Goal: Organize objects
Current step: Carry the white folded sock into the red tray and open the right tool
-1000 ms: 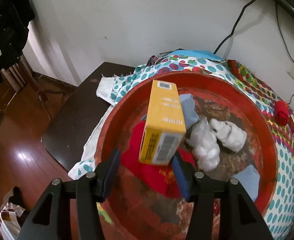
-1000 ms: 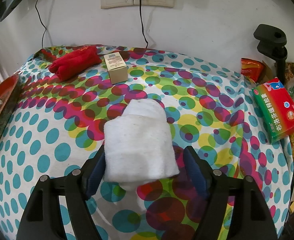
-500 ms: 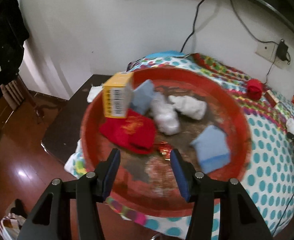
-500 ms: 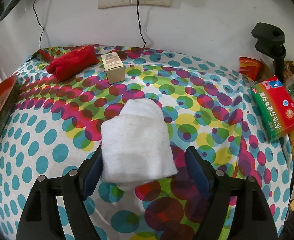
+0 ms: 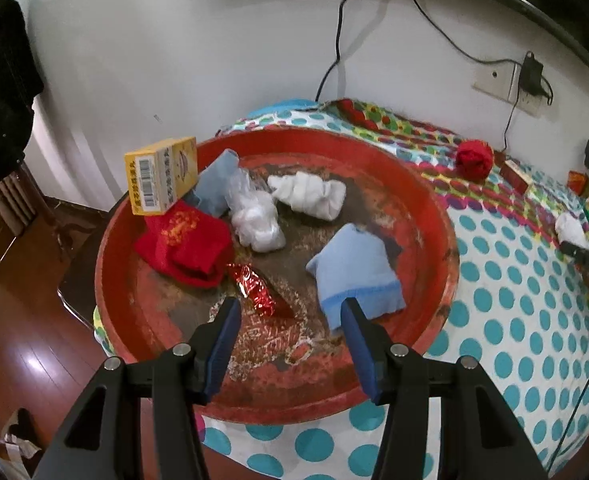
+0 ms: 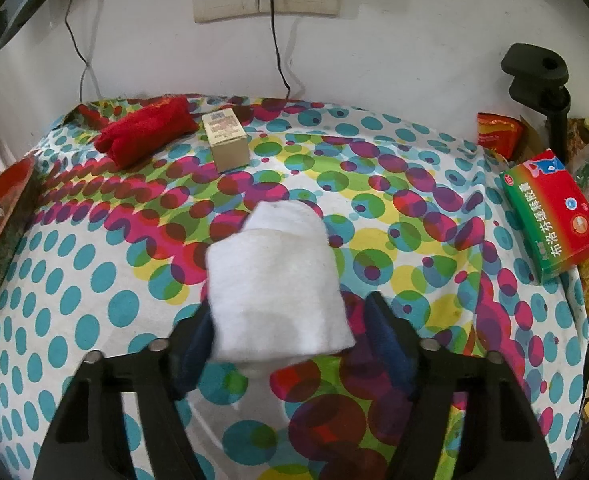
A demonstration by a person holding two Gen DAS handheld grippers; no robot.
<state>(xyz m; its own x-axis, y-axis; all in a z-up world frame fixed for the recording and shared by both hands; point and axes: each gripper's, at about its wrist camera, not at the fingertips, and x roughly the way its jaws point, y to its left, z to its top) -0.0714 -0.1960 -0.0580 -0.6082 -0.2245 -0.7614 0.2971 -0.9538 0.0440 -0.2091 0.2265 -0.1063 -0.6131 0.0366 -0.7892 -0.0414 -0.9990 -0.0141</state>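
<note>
A round red tray [image 5: 434,208] sits on the dotted tablecloth [image 5: 514,320]. It holds a yellow box [image 5: 160,176] leaning at its left rim, a red sock [image 5: 186,244], a light blue sock [image 5: 354,272], a white cloth bundle [image 5: 308,194], a clear bag of white stuff [image 5: 254,216] and a red foil wrapper [image 5: 254,288]. My left gripper [image 5: 290,304] hangs open and empty over the tray's near rim. In the right wrist view a white rolled cloth [image 6: 274,280] lies between my right gripper [image 6: 290,308] jaws, which are closing; a thin gap shows at the right pad.
Behind the white cloth lie a red rolled cloth [image 6: 146,128] and a small beige box [image 6: 228,144]. A green and red medicine box [image 6: 554,216], an orange packet [image 6: 498,132] and a black clamp stand [image 6: 534,76] crowd the right edge. Wall sockets with cables are behind.
The left gripper drew back and rightward from the yellow box, which stays in the tray at its left rim. The right jaws narrowed around the white cloth.
</note>
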